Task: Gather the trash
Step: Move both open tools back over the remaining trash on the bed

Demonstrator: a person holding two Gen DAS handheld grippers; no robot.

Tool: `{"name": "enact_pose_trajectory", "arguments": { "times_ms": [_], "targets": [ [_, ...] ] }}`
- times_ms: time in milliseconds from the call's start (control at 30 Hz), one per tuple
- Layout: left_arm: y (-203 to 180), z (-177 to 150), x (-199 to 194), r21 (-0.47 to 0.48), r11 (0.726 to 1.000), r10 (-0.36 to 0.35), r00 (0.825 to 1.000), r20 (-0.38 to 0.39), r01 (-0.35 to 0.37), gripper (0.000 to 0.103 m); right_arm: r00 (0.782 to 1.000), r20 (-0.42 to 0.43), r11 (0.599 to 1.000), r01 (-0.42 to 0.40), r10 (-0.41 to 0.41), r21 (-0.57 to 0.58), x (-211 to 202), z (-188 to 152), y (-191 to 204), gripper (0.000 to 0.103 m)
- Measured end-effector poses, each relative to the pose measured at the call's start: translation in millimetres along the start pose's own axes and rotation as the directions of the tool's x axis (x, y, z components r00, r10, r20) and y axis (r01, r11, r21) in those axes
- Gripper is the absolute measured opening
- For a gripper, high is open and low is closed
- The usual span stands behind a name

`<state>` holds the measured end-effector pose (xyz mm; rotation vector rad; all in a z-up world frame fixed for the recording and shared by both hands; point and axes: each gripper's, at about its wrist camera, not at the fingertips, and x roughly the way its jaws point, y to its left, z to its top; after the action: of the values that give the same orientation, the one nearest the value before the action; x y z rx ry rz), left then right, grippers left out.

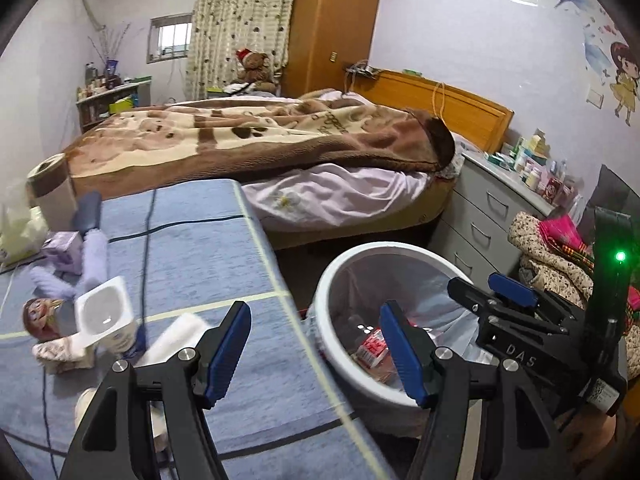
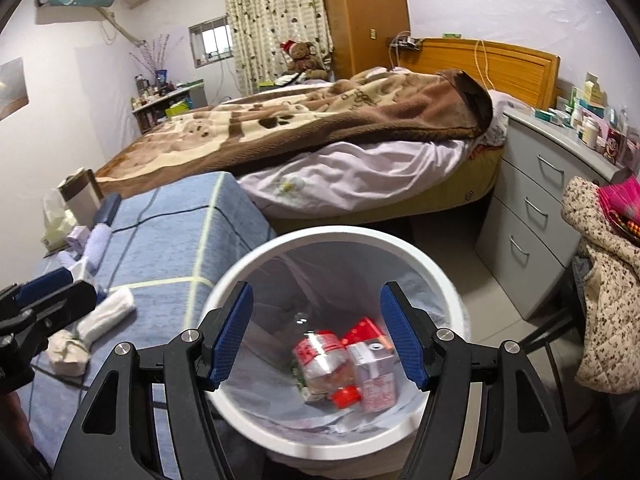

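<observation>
Your right hand-held gripper (image 2: 316, 332) hung over the white trash bin (image 2: 400, 242), its blue pads spread wide with nothing between them. Inside the bin's clear liner lay a crumpled red-and-white wrapper (image 2: 320, 356), a small pink carton (image 2: 374, 376) and a red cap (image 2: 346, 396); the print on them was too blurred to read, and the bin's near wall was cut off behind your gripper's arms.

Your left hand-held gripper (image 1: 316, 354) was also spread and empty, held over the edge of the blue-covered counter (image 1: 208, 248) beside the bin. On that counter a white plastic cup (image 1: 105, 310) lay tipped on its side, touching a rolled white cloth (image 1: 172, 340). A doll's head (image 1: 38, 314) showed just left of the cup, its body hidden. Further back, a purple box (image 1: 64, 248) sat half blurred near the counter's left edge.
</observation>
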<state>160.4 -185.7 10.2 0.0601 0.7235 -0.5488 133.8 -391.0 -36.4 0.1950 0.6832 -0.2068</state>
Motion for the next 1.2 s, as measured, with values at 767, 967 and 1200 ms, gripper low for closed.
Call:
{"name": "enact_pose_trajectory", "arguments": {
  "times_ms": [767, 967, 1200],
  "targets": [
    [134.8, -74.8, -65.3, -0.147, 0.976, 0.161, 0.987, -0.015, -0.161, 0.070, 0.978, -0.054, 0.973, -0.207, 0.202, -0.099, 22.5, -14.6, 100.3, 0.074],
    [148.8, -91.9, -61.6, -0.114, 0.980, 0.157, 0.986, -0.048, -0.161, 0.074, 0.967, -0.105, 0.965, -0.243, 0.233, -0.102, 38.1, -20.0, 122.6, 0.074],
    [149.8, -100.6, -44.5, -0.007, 0.991, 0.132, 0.987, -0.089, -0.133, 0.074, 0.951, -0.173, 0.956, -0.275, 0.255, -0.106, 59.3, -24.5, 145.5, 0.074]
  ]
}}
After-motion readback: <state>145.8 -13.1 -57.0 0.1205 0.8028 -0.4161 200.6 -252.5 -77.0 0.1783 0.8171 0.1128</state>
